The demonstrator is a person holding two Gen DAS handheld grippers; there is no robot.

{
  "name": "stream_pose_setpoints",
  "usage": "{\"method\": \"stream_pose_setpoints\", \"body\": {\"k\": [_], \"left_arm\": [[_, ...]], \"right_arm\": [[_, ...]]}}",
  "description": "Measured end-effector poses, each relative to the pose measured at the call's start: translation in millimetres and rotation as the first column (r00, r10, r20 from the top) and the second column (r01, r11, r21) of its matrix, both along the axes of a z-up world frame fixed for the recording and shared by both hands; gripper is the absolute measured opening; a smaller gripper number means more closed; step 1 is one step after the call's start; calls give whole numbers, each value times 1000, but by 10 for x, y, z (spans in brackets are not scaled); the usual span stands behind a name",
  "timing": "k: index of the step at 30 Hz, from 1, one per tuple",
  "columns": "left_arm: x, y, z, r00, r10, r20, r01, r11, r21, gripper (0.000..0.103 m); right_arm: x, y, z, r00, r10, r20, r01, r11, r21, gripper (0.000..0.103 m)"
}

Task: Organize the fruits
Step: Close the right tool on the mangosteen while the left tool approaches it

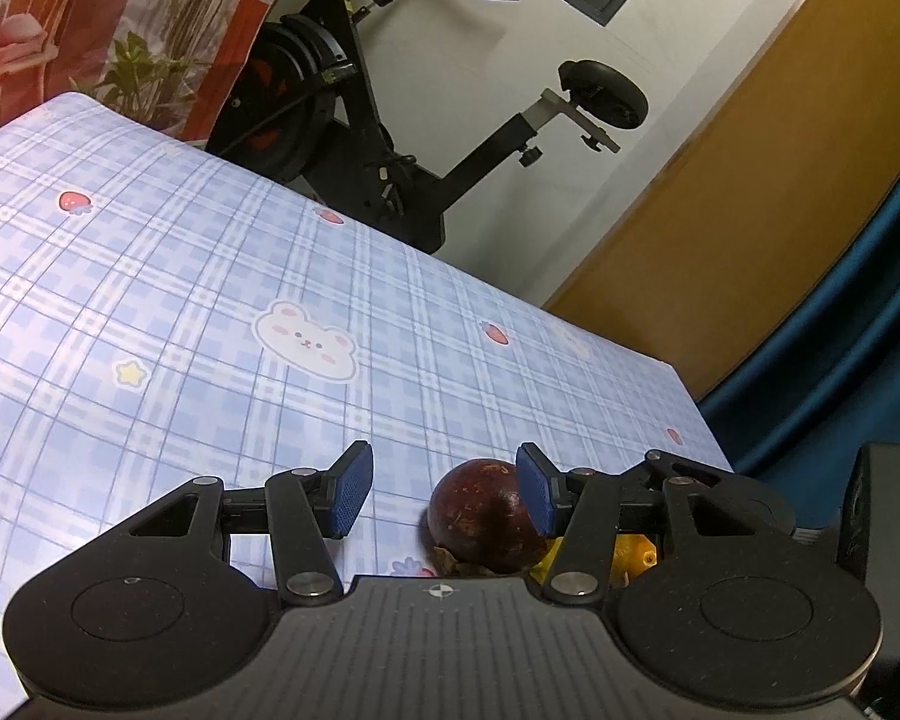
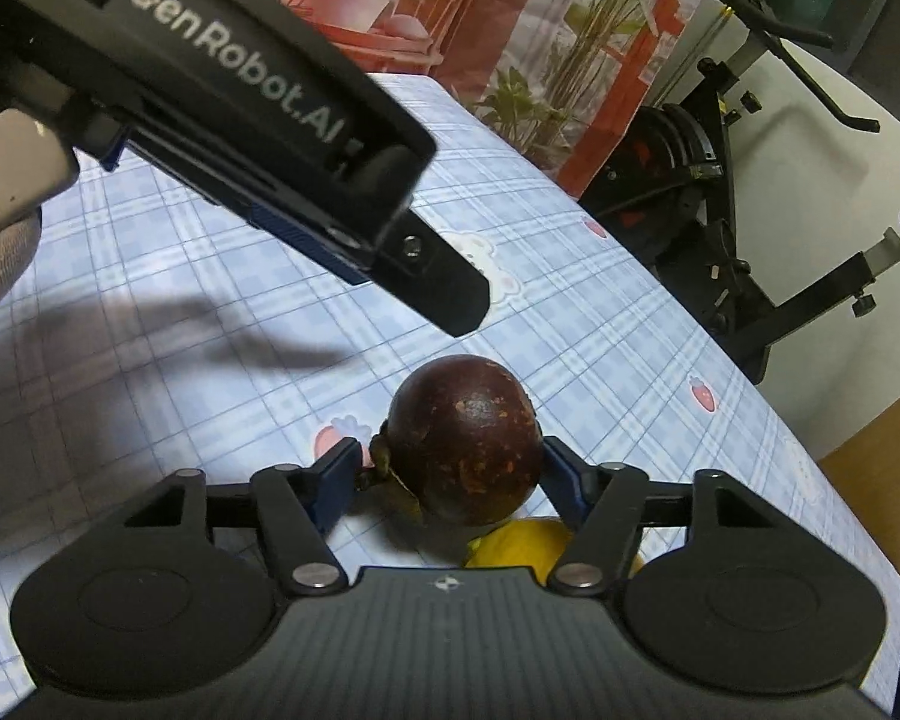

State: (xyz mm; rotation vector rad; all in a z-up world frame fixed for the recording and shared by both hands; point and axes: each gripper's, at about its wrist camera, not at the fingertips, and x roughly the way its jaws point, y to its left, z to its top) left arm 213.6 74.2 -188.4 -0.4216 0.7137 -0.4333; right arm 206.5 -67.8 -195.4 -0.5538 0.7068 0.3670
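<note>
The right hand-held gripper (image 2: pixel 450 471) brackets a mangosteen (image 2: pixel 465 441) lying on the counter (image 2: pixel 600 324), with a yellow fruit (image 2: pixel 519 543) just near of it. Whether its pads press the mangosteen I cannot tell. The left hand-held gripper (image 1: pixel 444 492) hangs open and empty; the pick-up step seems in hand, and next calls for a firm squeeze and lift.

Surface under blue plaid cloth (image 1: pixel 210 276) with bear and strawberry prints, black exercise bike (image 1: pixel 354 120) behind, plant-print curtain (image 1: pixel 120 30), wooden panel (image 1: pixel 750 192), teal drape (image 1: pixel 858 360)

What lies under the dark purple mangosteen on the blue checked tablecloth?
The round dark purple mangosteen rests on the blue checked tablecloth. A yellow fruit shows just below it in the picture, largely covered by the right gripper, so whether they touch cannot be seen.
</note>
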Motion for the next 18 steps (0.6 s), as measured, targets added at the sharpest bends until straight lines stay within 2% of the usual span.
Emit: {"method": "stream_pose_setpoints", "body": {"k": [7,12,18], "left_arm": [[-42,-17,44,1000,-13,4,13,1000,0,55],[-142,-31,70,1000,-26,-1,26,1000,3,55],[-351,-81,88,996,-89,-10,90,996,18,55]], "right_arm": [[-62,-53,112,998,-29,-56,35,993,112,66],[-282,-15,196,994,-18,-105,39,980,198,66],[-594,-80,191,986,-28,-162,75,953,292,66]]}}
